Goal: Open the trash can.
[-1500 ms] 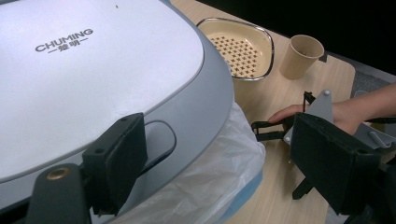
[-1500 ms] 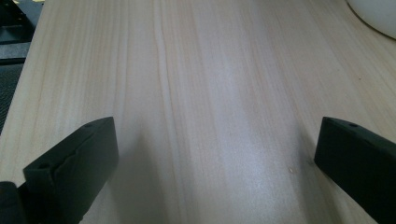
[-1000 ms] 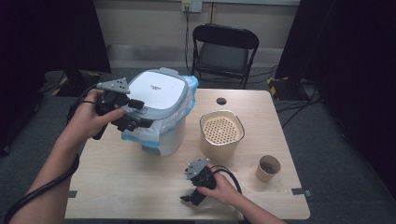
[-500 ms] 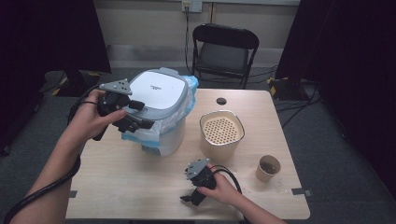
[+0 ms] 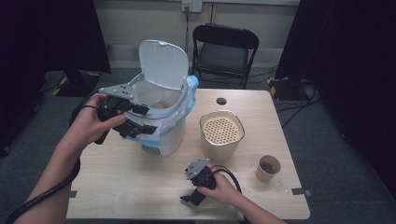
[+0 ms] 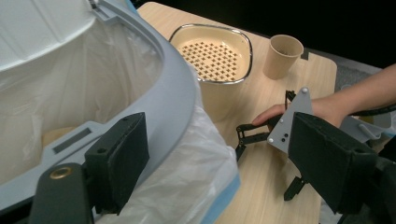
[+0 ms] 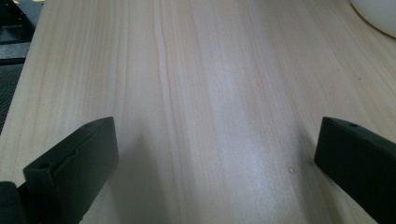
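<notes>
While seemingly upright, bin, lid skyward

Left gripper at front rim of lidded bin, jaws apart; lid upright. Right gripper rests on table, near perforated container and paper cup.

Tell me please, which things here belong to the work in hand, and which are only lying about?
In the job:
- left gripper, jaws open at the bin's rim
- lidded trash bin, lid up, bag inside

Lying about:
- beige perforated container
- paper cup
- right gripper, open on the table
- folding chair
</notes>
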Available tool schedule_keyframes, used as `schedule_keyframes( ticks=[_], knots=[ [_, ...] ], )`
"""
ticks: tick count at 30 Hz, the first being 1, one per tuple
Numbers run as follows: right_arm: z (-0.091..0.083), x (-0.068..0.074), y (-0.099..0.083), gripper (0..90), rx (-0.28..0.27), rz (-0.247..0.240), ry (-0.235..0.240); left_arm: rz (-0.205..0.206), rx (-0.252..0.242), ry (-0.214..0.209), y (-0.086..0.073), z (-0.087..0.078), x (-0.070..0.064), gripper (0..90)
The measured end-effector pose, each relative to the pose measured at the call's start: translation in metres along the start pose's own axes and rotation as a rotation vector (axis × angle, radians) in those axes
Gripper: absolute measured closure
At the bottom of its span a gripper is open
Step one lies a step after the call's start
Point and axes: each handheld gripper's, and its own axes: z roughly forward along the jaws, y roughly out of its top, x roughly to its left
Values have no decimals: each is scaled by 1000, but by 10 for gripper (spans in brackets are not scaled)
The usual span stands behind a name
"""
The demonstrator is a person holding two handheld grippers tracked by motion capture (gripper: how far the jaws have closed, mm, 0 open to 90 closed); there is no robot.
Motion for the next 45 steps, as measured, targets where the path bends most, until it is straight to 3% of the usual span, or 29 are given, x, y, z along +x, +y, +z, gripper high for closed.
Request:
schedule_keyframes(
  ticks=[10, 18, 20, 30, 35, 45],
  knots=[
    [0, 0, 0, 0, -1, 4, -1, 24, -7, -31, -10, 6, -21, 200],
    [0, 1, 0, 0, 0, 8, -1, 34, -10, -63, -29, 22, -33, 199],
    [0, 0, 0, 0, -3, 4, -2, 10, -5, -50, -35, 26, -35, 192],
    [0, 0, 0, 0, -4, 0, -6, 31, -18, -86, -57, 42, -50, 196],
    [-1, 1, -1, 0, -3, 7, -6, 28, -25, -121, -69, 54, -59, 196],
    [-4, 1, -3, 0, -5, 13, -2, 3, 16, -179, -98, 92, -66, 196]
  ],
)
